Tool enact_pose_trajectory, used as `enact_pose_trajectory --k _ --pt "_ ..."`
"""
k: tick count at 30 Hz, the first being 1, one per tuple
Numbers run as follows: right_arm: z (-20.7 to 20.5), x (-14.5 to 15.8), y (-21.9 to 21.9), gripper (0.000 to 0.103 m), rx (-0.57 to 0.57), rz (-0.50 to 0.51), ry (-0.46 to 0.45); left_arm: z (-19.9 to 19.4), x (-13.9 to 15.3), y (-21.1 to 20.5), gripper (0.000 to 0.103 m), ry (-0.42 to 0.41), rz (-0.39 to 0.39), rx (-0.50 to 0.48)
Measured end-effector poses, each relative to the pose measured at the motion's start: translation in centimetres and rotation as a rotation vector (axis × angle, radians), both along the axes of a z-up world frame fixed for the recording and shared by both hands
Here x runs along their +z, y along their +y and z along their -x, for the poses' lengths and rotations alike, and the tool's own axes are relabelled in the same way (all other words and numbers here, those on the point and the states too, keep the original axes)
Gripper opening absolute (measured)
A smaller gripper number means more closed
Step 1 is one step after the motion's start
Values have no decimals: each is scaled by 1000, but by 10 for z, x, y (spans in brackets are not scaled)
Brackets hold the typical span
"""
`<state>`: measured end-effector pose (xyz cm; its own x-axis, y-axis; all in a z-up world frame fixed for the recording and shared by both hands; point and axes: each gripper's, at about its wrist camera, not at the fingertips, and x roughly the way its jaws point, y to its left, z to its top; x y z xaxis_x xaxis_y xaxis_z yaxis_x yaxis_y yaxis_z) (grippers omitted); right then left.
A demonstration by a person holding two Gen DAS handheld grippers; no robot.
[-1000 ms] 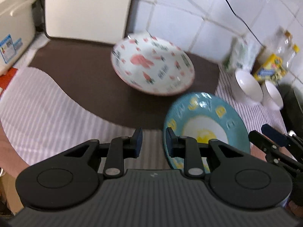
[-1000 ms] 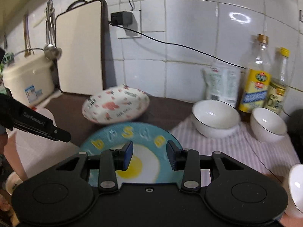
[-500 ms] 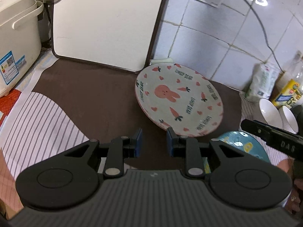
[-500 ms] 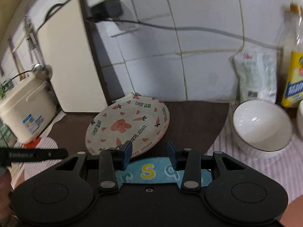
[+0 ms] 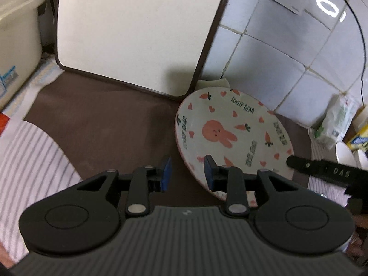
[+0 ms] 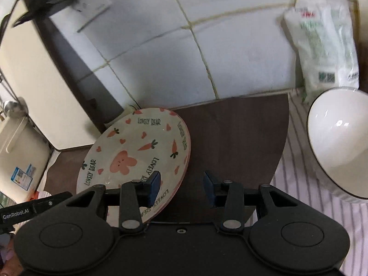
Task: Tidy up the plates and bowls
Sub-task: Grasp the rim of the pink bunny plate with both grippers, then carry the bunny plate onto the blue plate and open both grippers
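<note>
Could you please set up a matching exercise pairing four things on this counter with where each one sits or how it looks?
Things:
1. rabbit plate
2. cutting board
3. white bowl
4. white bag

Descriptions:
A. leaning upright against the tiled wall, dark-edged
B. on the striped cloth, plain inside with a thin dark rim
C. on the brown mat, printed with carrots and hearts
D. standing against the wall behind the bowl, green print

Pairs: 1-C, 2-A, 3-B, 4-D
</note>
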<state>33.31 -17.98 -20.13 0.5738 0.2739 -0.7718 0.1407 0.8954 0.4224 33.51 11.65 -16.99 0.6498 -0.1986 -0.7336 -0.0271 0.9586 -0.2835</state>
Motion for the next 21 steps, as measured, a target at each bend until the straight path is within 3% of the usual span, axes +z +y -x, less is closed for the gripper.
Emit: enact_pose_trajectory --k 5,9,13,17,21 --pt "-15 -10 -6 45 -7 -68 43 -17 -15 1 34 38 41 18" --pt "-22 -13 -6 23 7 -102 42 -26 -27 -2 35 81 87 12" --pt "-25 -17 -1 14 17 -65 44 -26 -33 -9 32 70 58 38" --pt "-28 -23 -7 13 11 -105 44 -25 -34 -12 18 54 42 35" --pt "-23 -23 -9 13 -5 -127 29 -24 -30 -16 17 63 32 42"
